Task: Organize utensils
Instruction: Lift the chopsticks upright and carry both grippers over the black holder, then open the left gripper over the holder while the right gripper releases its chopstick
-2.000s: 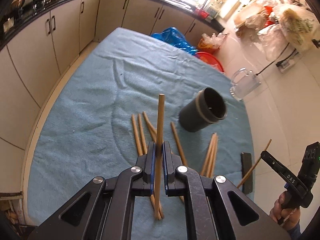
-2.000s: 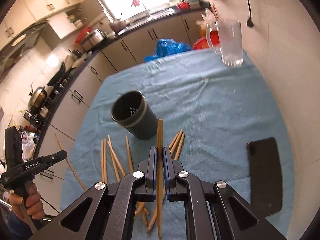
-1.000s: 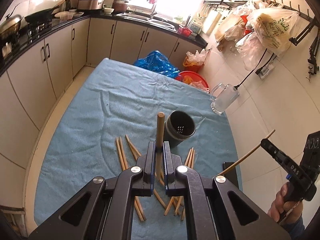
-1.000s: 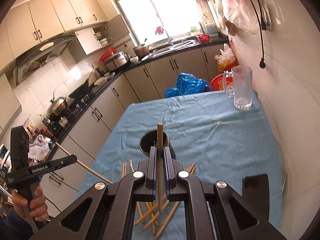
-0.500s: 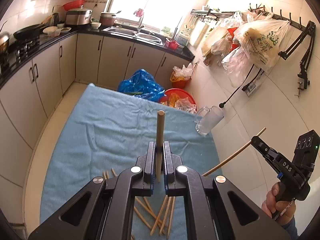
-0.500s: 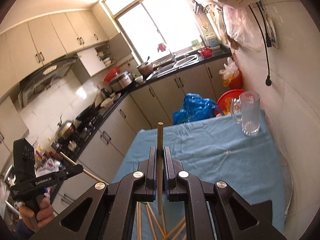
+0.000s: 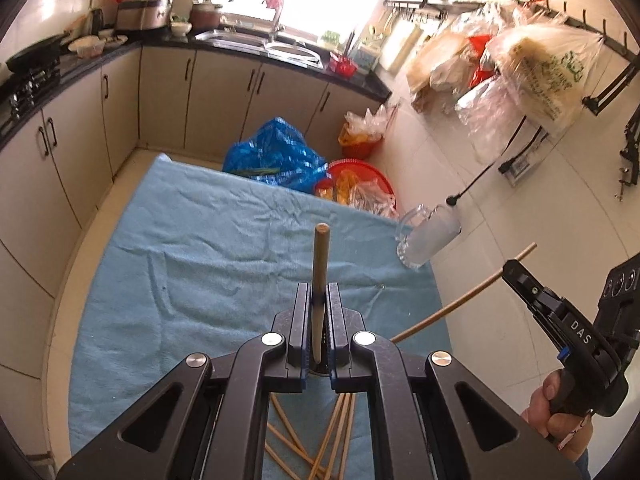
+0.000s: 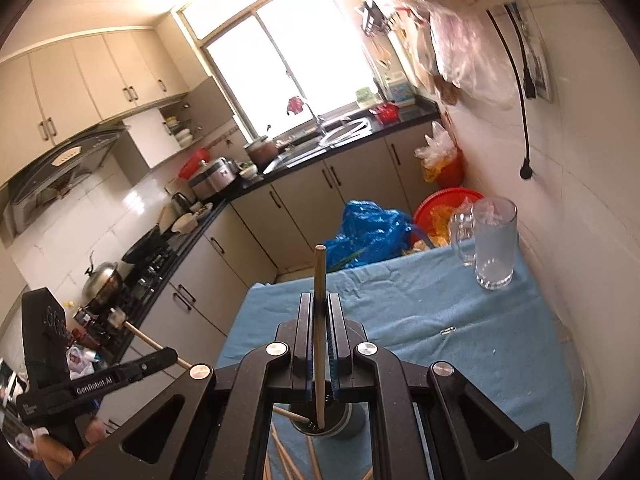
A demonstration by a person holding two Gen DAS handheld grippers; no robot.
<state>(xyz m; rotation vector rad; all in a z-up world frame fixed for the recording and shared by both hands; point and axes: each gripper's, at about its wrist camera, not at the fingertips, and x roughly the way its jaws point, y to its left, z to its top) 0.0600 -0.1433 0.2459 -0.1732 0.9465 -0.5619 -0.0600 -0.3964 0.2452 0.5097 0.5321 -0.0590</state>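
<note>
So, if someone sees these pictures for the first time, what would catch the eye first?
Probably the wooden chopstick standing upright in the shut left gripper, in the middle of the left wrist view. The right gripper clamps its own chopstick above the dark holder on the blue cloth. More chopsticks lie loose on the cloth below.

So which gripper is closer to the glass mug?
Right. The right gripper, clamping a chopstick, is on the mug's side of the table; the left gripper, also clamping one, is towards the opposite edge.
</note>
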